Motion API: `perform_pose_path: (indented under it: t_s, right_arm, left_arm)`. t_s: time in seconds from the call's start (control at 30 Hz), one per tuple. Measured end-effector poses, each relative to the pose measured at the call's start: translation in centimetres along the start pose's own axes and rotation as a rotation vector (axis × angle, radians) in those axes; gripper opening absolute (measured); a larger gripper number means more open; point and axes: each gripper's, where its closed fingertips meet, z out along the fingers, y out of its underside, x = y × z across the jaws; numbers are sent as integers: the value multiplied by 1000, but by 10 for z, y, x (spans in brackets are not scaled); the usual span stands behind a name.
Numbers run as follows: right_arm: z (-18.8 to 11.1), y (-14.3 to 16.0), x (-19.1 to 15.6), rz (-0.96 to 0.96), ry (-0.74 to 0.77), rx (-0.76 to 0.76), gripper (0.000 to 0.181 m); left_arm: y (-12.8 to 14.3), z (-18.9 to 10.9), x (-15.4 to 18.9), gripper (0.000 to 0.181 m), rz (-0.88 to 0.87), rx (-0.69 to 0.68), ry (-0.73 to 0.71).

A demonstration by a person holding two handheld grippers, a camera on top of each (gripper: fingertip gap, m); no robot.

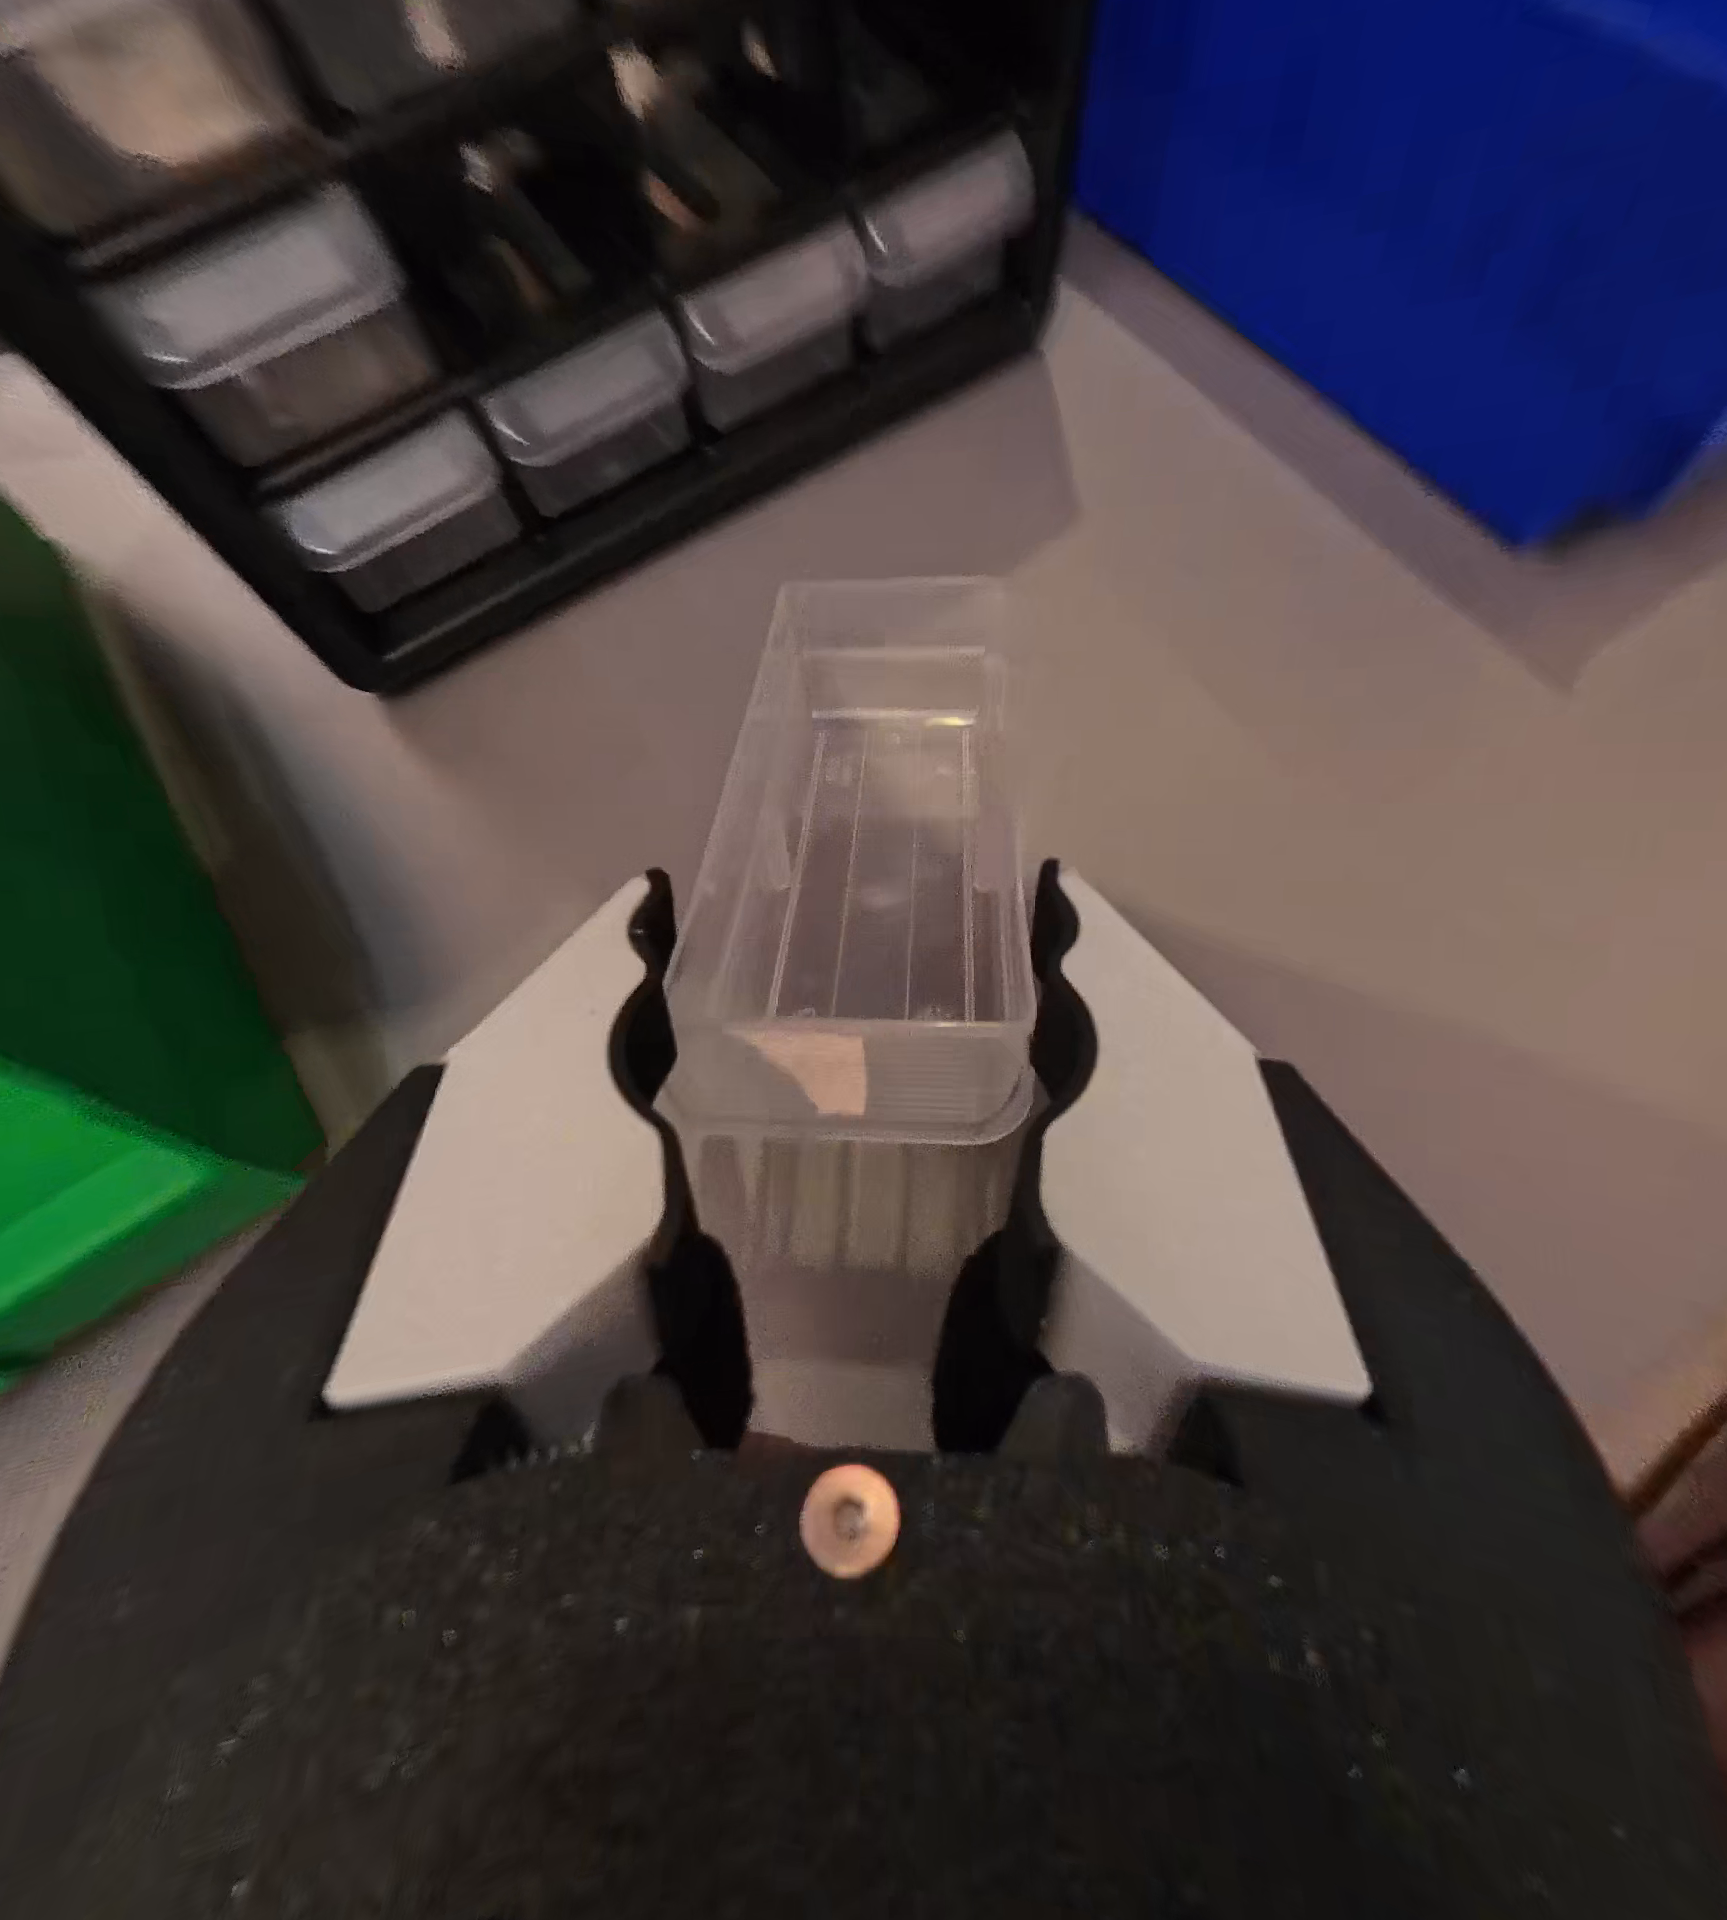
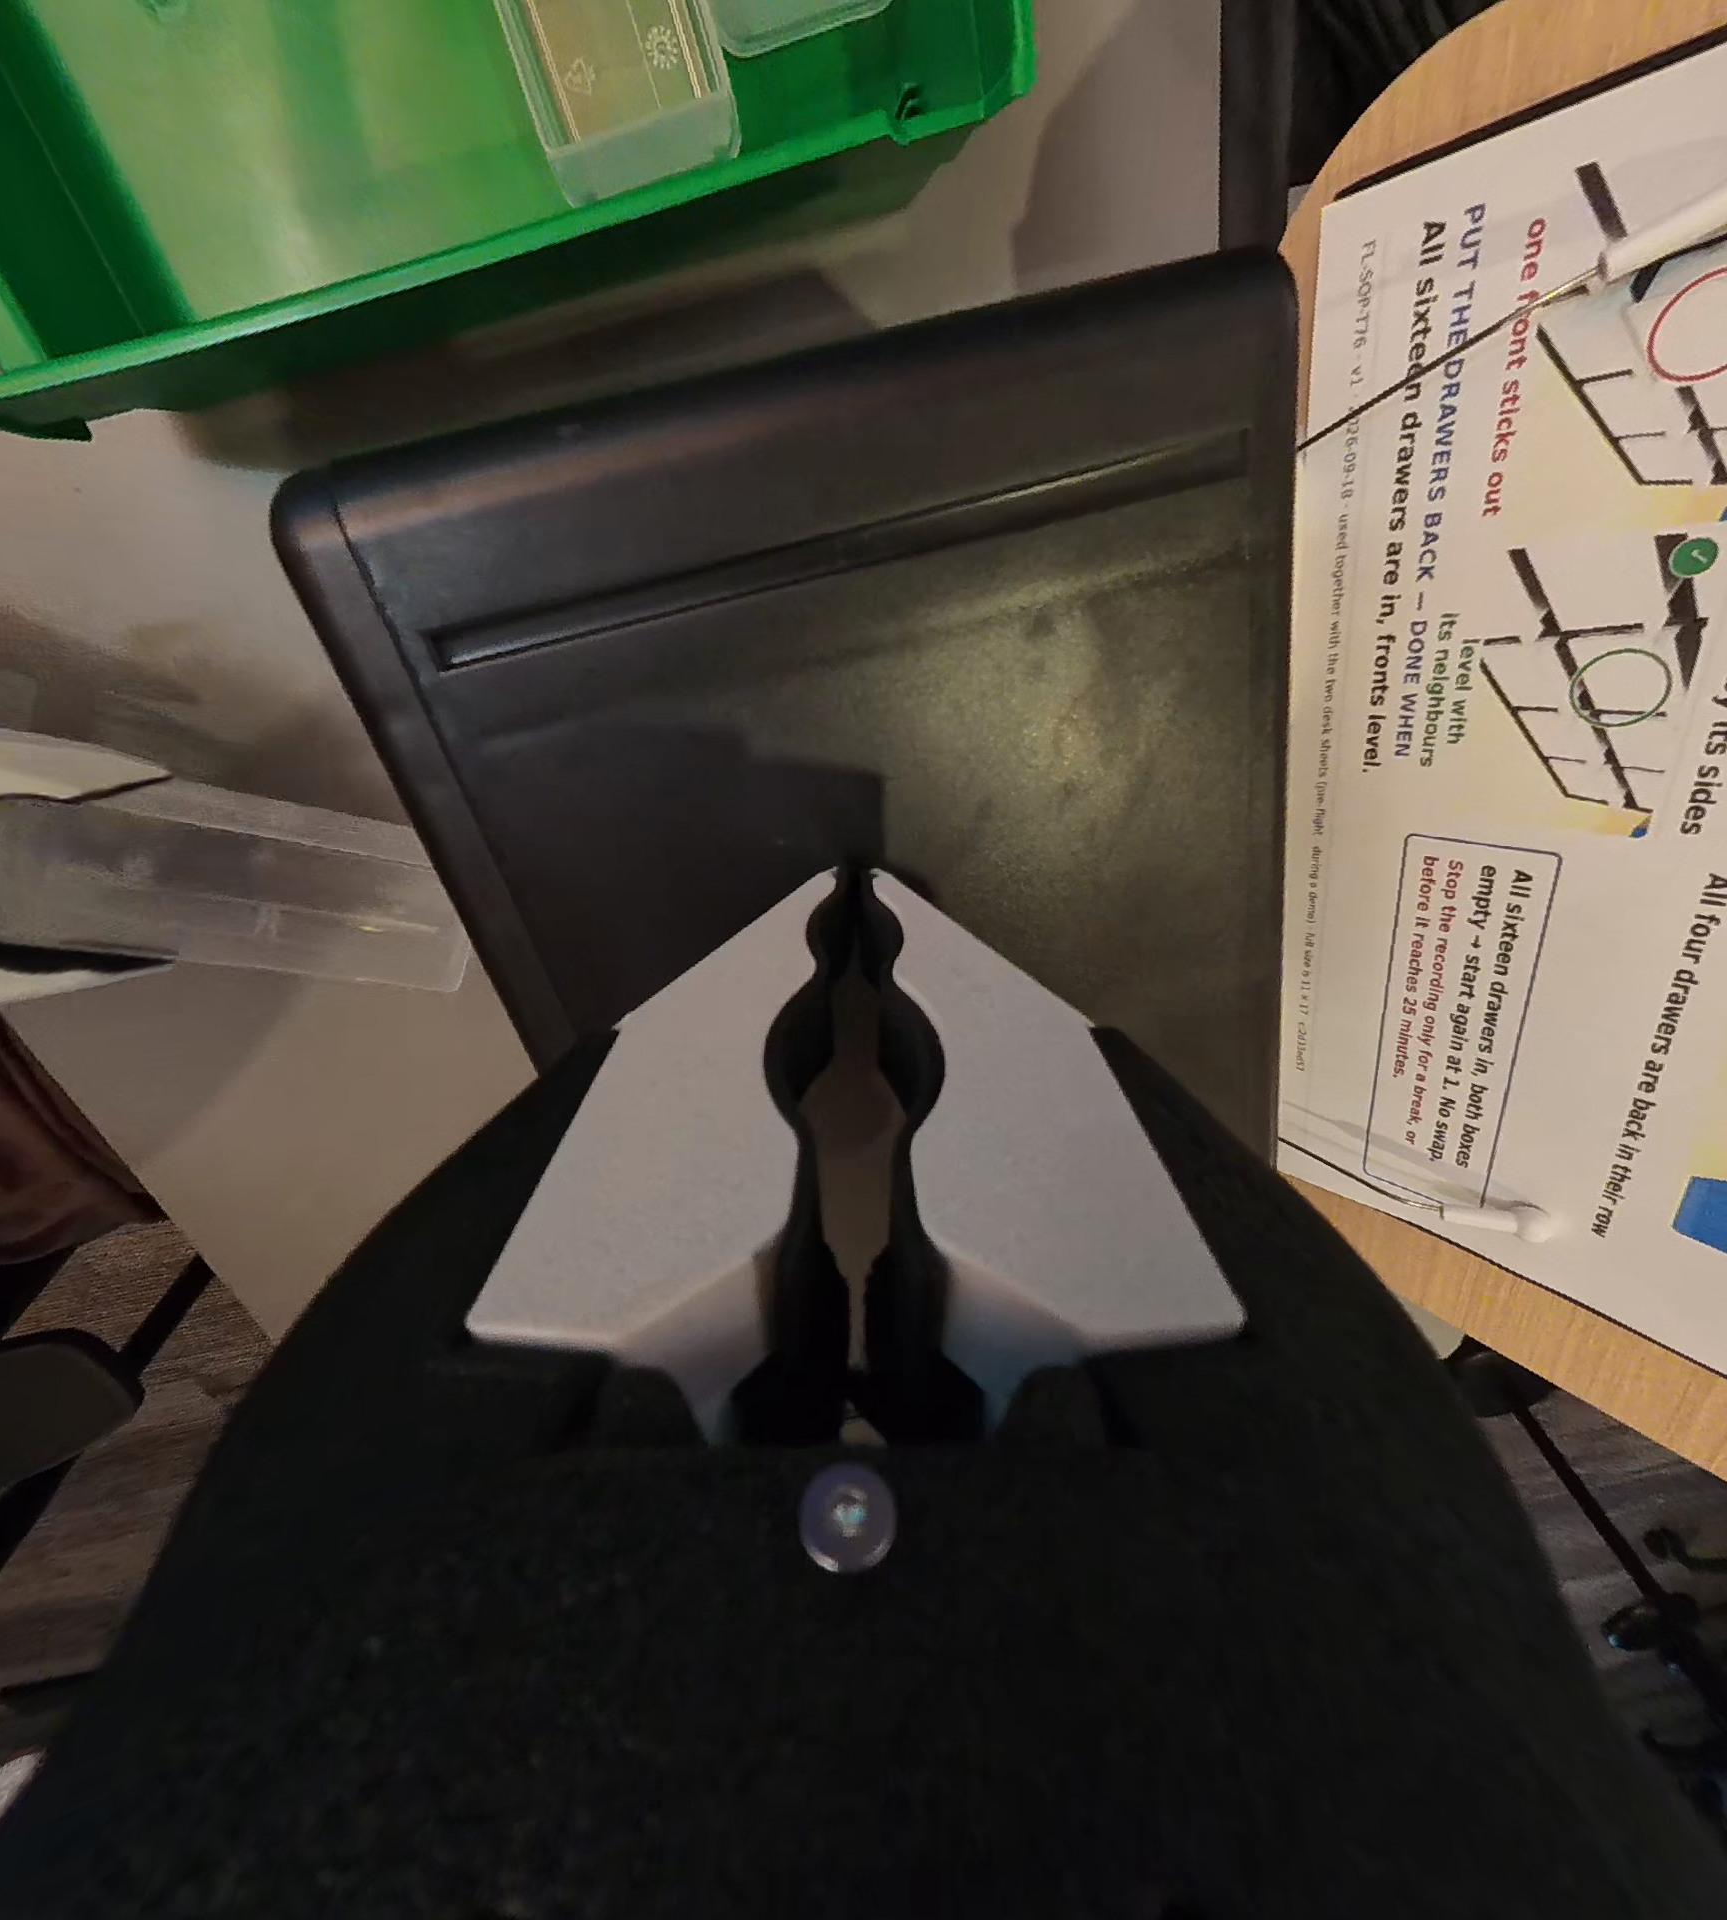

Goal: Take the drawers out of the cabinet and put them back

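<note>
My left gripper point(image 1: 851, 883) is shut on a clear plastic drawer point(image 1: 880, 831), gripping its near end by the sides and holding it above the grey table, pointed toward the black cabinet point(image 1: 485, 343). The cabinet has several clear drawers in place and some empty slots in its upper rows. In the right wrist view my right gripper point(image 2: 854, 881) is shut and empty, its tips resting on the cabinet's black top point(image 2: 890, 623). The left gripper with the held drawer point(image 2: 246, 894) shows at the left edge there.
A green bin point(image 1: 38, 935) stands to the left of the cabinet; in the right wrist view the green bin point(image 2: 339, 260) holds clear drawers. A blue bin point(image 1: 1461, 260) stands at the right. A printed instruction sheet point(image 2: 1565, 675) lies on a wooden surface right of the cabinet.
</note>
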Motion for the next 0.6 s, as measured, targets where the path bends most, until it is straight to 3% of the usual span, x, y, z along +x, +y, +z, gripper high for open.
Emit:
perform_pose_path:
  t_s: [0.07, 0.23, 0.43, 0.6]
  right_arm:
    - [0, 0, 0, -3, -2, 8, 0]
    - [0, 0, 0, 2, -8, 27, 0]
    - [0, 0, 0, -5, 4, 7, 0]
    - [0, 0, 0, -11, 12, -22, 0]
  left_arm:
    - [-14, -4, 3, 68, -60, 85, -71]
    - [-40, -3, 22, 68, 55, 166, -178]
    - [-8, 9, 24, 67, -1, 89, -169]
    - [32, -3, 19, 68, -101, 9, -147]
